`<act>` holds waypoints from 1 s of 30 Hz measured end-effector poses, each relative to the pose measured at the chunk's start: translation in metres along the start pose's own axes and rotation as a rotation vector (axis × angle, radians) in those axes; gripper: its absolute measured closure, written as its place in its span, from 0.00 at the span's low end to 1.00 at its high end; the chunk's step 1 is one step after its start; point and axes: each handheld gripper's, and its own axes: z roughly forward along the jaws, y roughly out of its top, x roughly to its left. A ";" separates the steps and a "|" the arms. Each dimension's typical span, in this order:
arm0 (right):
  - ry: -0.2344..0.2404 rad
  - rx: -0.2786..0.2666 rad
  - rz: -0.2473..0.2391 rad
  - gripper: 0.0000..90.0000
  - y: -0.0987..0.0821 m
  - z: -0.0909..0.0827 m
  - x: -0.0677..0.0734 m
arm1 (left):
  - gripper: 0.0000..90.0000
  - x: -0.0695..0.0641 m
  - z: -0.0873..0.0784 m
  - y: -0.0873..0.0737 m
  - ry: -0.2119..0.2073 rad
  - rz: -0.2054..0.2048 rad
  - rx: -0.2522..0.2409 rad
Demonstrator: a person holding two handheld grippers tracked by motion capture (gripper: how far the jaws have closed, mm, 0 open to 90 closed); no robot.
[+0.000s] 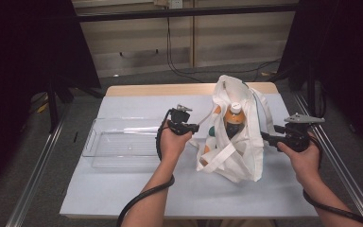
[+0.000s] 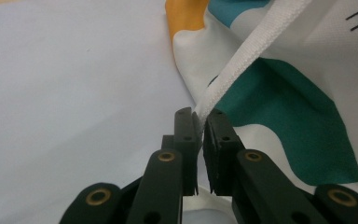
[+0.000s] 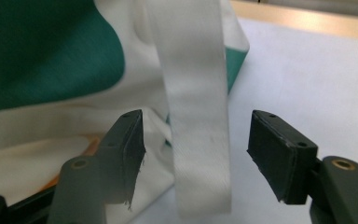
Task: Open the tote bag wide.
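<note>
- Nearest the lens, your left gripper [image 2: 199, 122] has its two black jaws pinched tight on a white woven strap [image 2: 242, 63] of the bag; the strap runs up and away from the pads, pulled taut.
- In the right gripper view, your right gripper [image 3: 193, 135] stands with its jaws wide apart. The other white woven strap [image 3: 198, 116] hangs between the pads, and neither pad presses on it.
- From the high view, your left hand [image 1: 174, 142] holds its gripper [image 1: 194, 127] at the bag's left side, and your right hand [image 1: 302, 158] holds its gripper [image 1: 264, 136] at the bag's right side.
- The white cloth tote bag with teal and orange patches [image 1: 238, 156] sits slumped on the pale sheet covering the wooden table [image 1: 123, 194], right of centre, its mouth open towards the top.
- Inside the bag stands an orange plastic bottle with a white cap [image 1: 235, 118], upright, its cap and shoulders showing through the opening.
- A clear rectangular plastic tray [image 1: 105, 158] lies on the sheet to the left of the bag, just beyond your left hand and apart from the bag.
- A black cable trails from each gripper along your forearms.
</note>
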 end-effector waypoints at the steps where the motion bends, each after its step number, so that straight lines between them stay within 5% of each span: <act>1: -0.003 -0.012 -0.015 0.41 0.006 -0.002 0.003 | 0.94 0.000 0.000 0.000 0.001 0.004 0.002; 10: 0.004 -0.059 -0.015 0.54 0.025 -0.008 0.005 | 0.93 -0.004 0.001 0.001 -0.007 0.019 0.009; 13: 0.028 -0.079 0.014 0.72 0.027 -0.010 0.003 | 0.93 -0.004 0.000 0.001 -0.003 0.008 0.008; 15: 0.033 -0.077 0.018 0.75 0.025 -0.010 0.002 | 0.93 -0.003 0.000 0.000 -0.002 0.009 0.005; 30: 0.040 0.026 0.081 0.76 -0.015 0.009 -0.004 | 0.93 0.002 0.004 -0.010 0.001 -0.014 0.012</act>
